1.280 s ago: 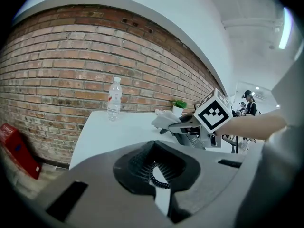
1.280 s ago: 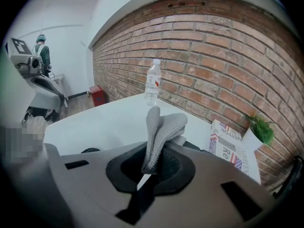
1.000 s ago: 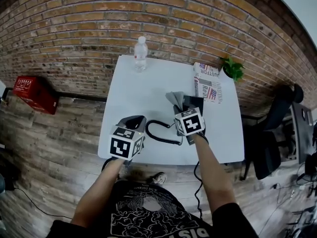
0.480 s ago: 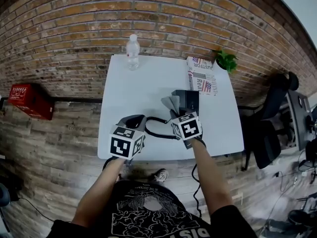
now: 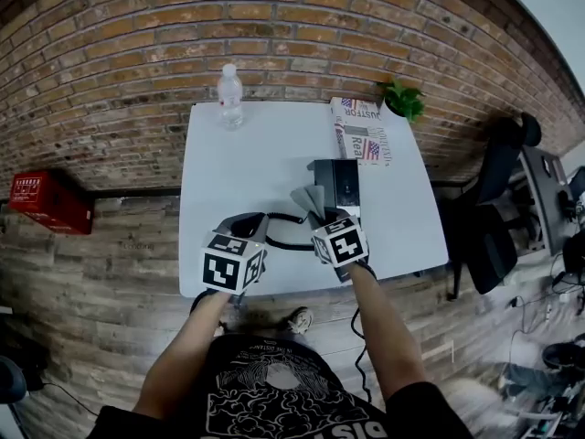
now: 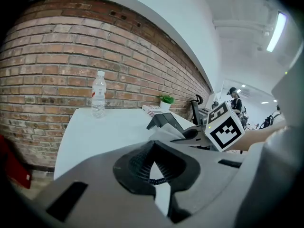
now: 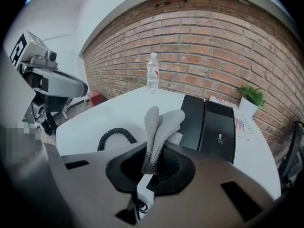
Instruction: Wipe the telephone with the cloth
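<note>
While the telephone (image 5: 336, 183) sat mid-table (image 5: 228, 154) in the head view, the left gripper view showed the left gripper (image 6: 153, 167) clenched on its springy cord (image 6: 141, 166). The right gripper view showed the right gripper (image 7: 152, 167) pinching the cloth (image 7: 159, 127) near the telephone. The cloth looked limp and light, best held bunched.

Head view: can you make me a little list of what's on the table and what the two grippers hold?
Table: white, against a brick wall
Left gripper: shut on cord
Right gripper: shut on cloth
Cloth: grey, sticks up just in front of phone
Phone: black, right of table's middle
Cord: curly, lies between phone and left gripper
Bottle: upright, far edge
Newspaper: behind phone
Plant: far right corner
</note>
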The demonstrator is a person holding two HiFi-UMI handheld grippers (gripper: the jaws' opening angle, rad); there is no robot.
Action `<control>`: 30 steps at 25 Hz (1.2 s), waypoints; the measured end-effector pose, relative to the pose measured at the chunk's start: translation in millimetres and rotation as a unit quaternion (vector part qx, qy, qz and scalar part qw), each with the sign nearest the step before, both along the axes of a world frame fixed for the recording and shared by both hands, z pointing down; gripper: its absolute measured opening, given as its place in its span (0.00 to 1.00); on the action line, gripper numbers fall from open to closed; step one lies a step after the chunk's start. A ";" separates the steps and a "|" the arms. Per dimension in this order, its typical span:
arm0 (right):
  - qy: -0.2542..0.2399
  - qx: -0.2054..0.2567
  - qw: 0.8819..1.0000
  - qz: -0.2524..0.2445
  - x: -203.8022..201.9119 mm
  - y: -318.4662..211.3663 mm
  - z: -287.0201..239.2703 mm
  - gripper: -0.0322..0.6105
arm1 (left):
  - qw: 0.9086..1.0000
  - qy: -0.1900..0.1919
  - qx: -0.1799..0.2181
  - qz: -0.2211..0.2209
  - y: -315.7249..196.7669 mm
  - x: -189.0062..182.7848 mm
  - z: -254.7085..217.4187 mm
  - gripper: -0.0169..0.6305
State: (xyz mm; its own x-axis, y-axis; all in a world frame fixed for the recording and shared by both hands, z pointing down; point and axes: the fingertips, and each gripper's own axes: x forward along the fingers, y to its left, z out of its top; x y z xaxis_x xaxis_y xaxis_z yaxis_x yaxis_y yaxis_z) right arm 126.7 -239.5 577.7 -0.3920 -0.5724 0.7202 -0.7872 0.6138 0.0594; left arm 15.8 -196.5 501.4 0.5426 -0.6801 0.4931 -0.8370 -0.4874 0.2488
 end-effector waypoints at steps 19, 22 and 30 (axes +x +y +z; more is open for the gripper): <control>-0.016 -0.025 0.999 0.037 11.7 40.7 16.9 0.07 | 0.999 0.006 -0.004 0.040 0.8 15.9 2.7 0.04; -0.024 -0.016 0.999 0.036 11.6 37.5 5.8 0.07 | 0.999 0.005 -0.005 0.040 -0.5 17.2 3.5 0.04; -0.045 0.046 0.998 0.021 14.0 12.9 -55.0 0.07 | 0.999 0.009 -0.003 0.030 -11.0 21.5 0.7 0.04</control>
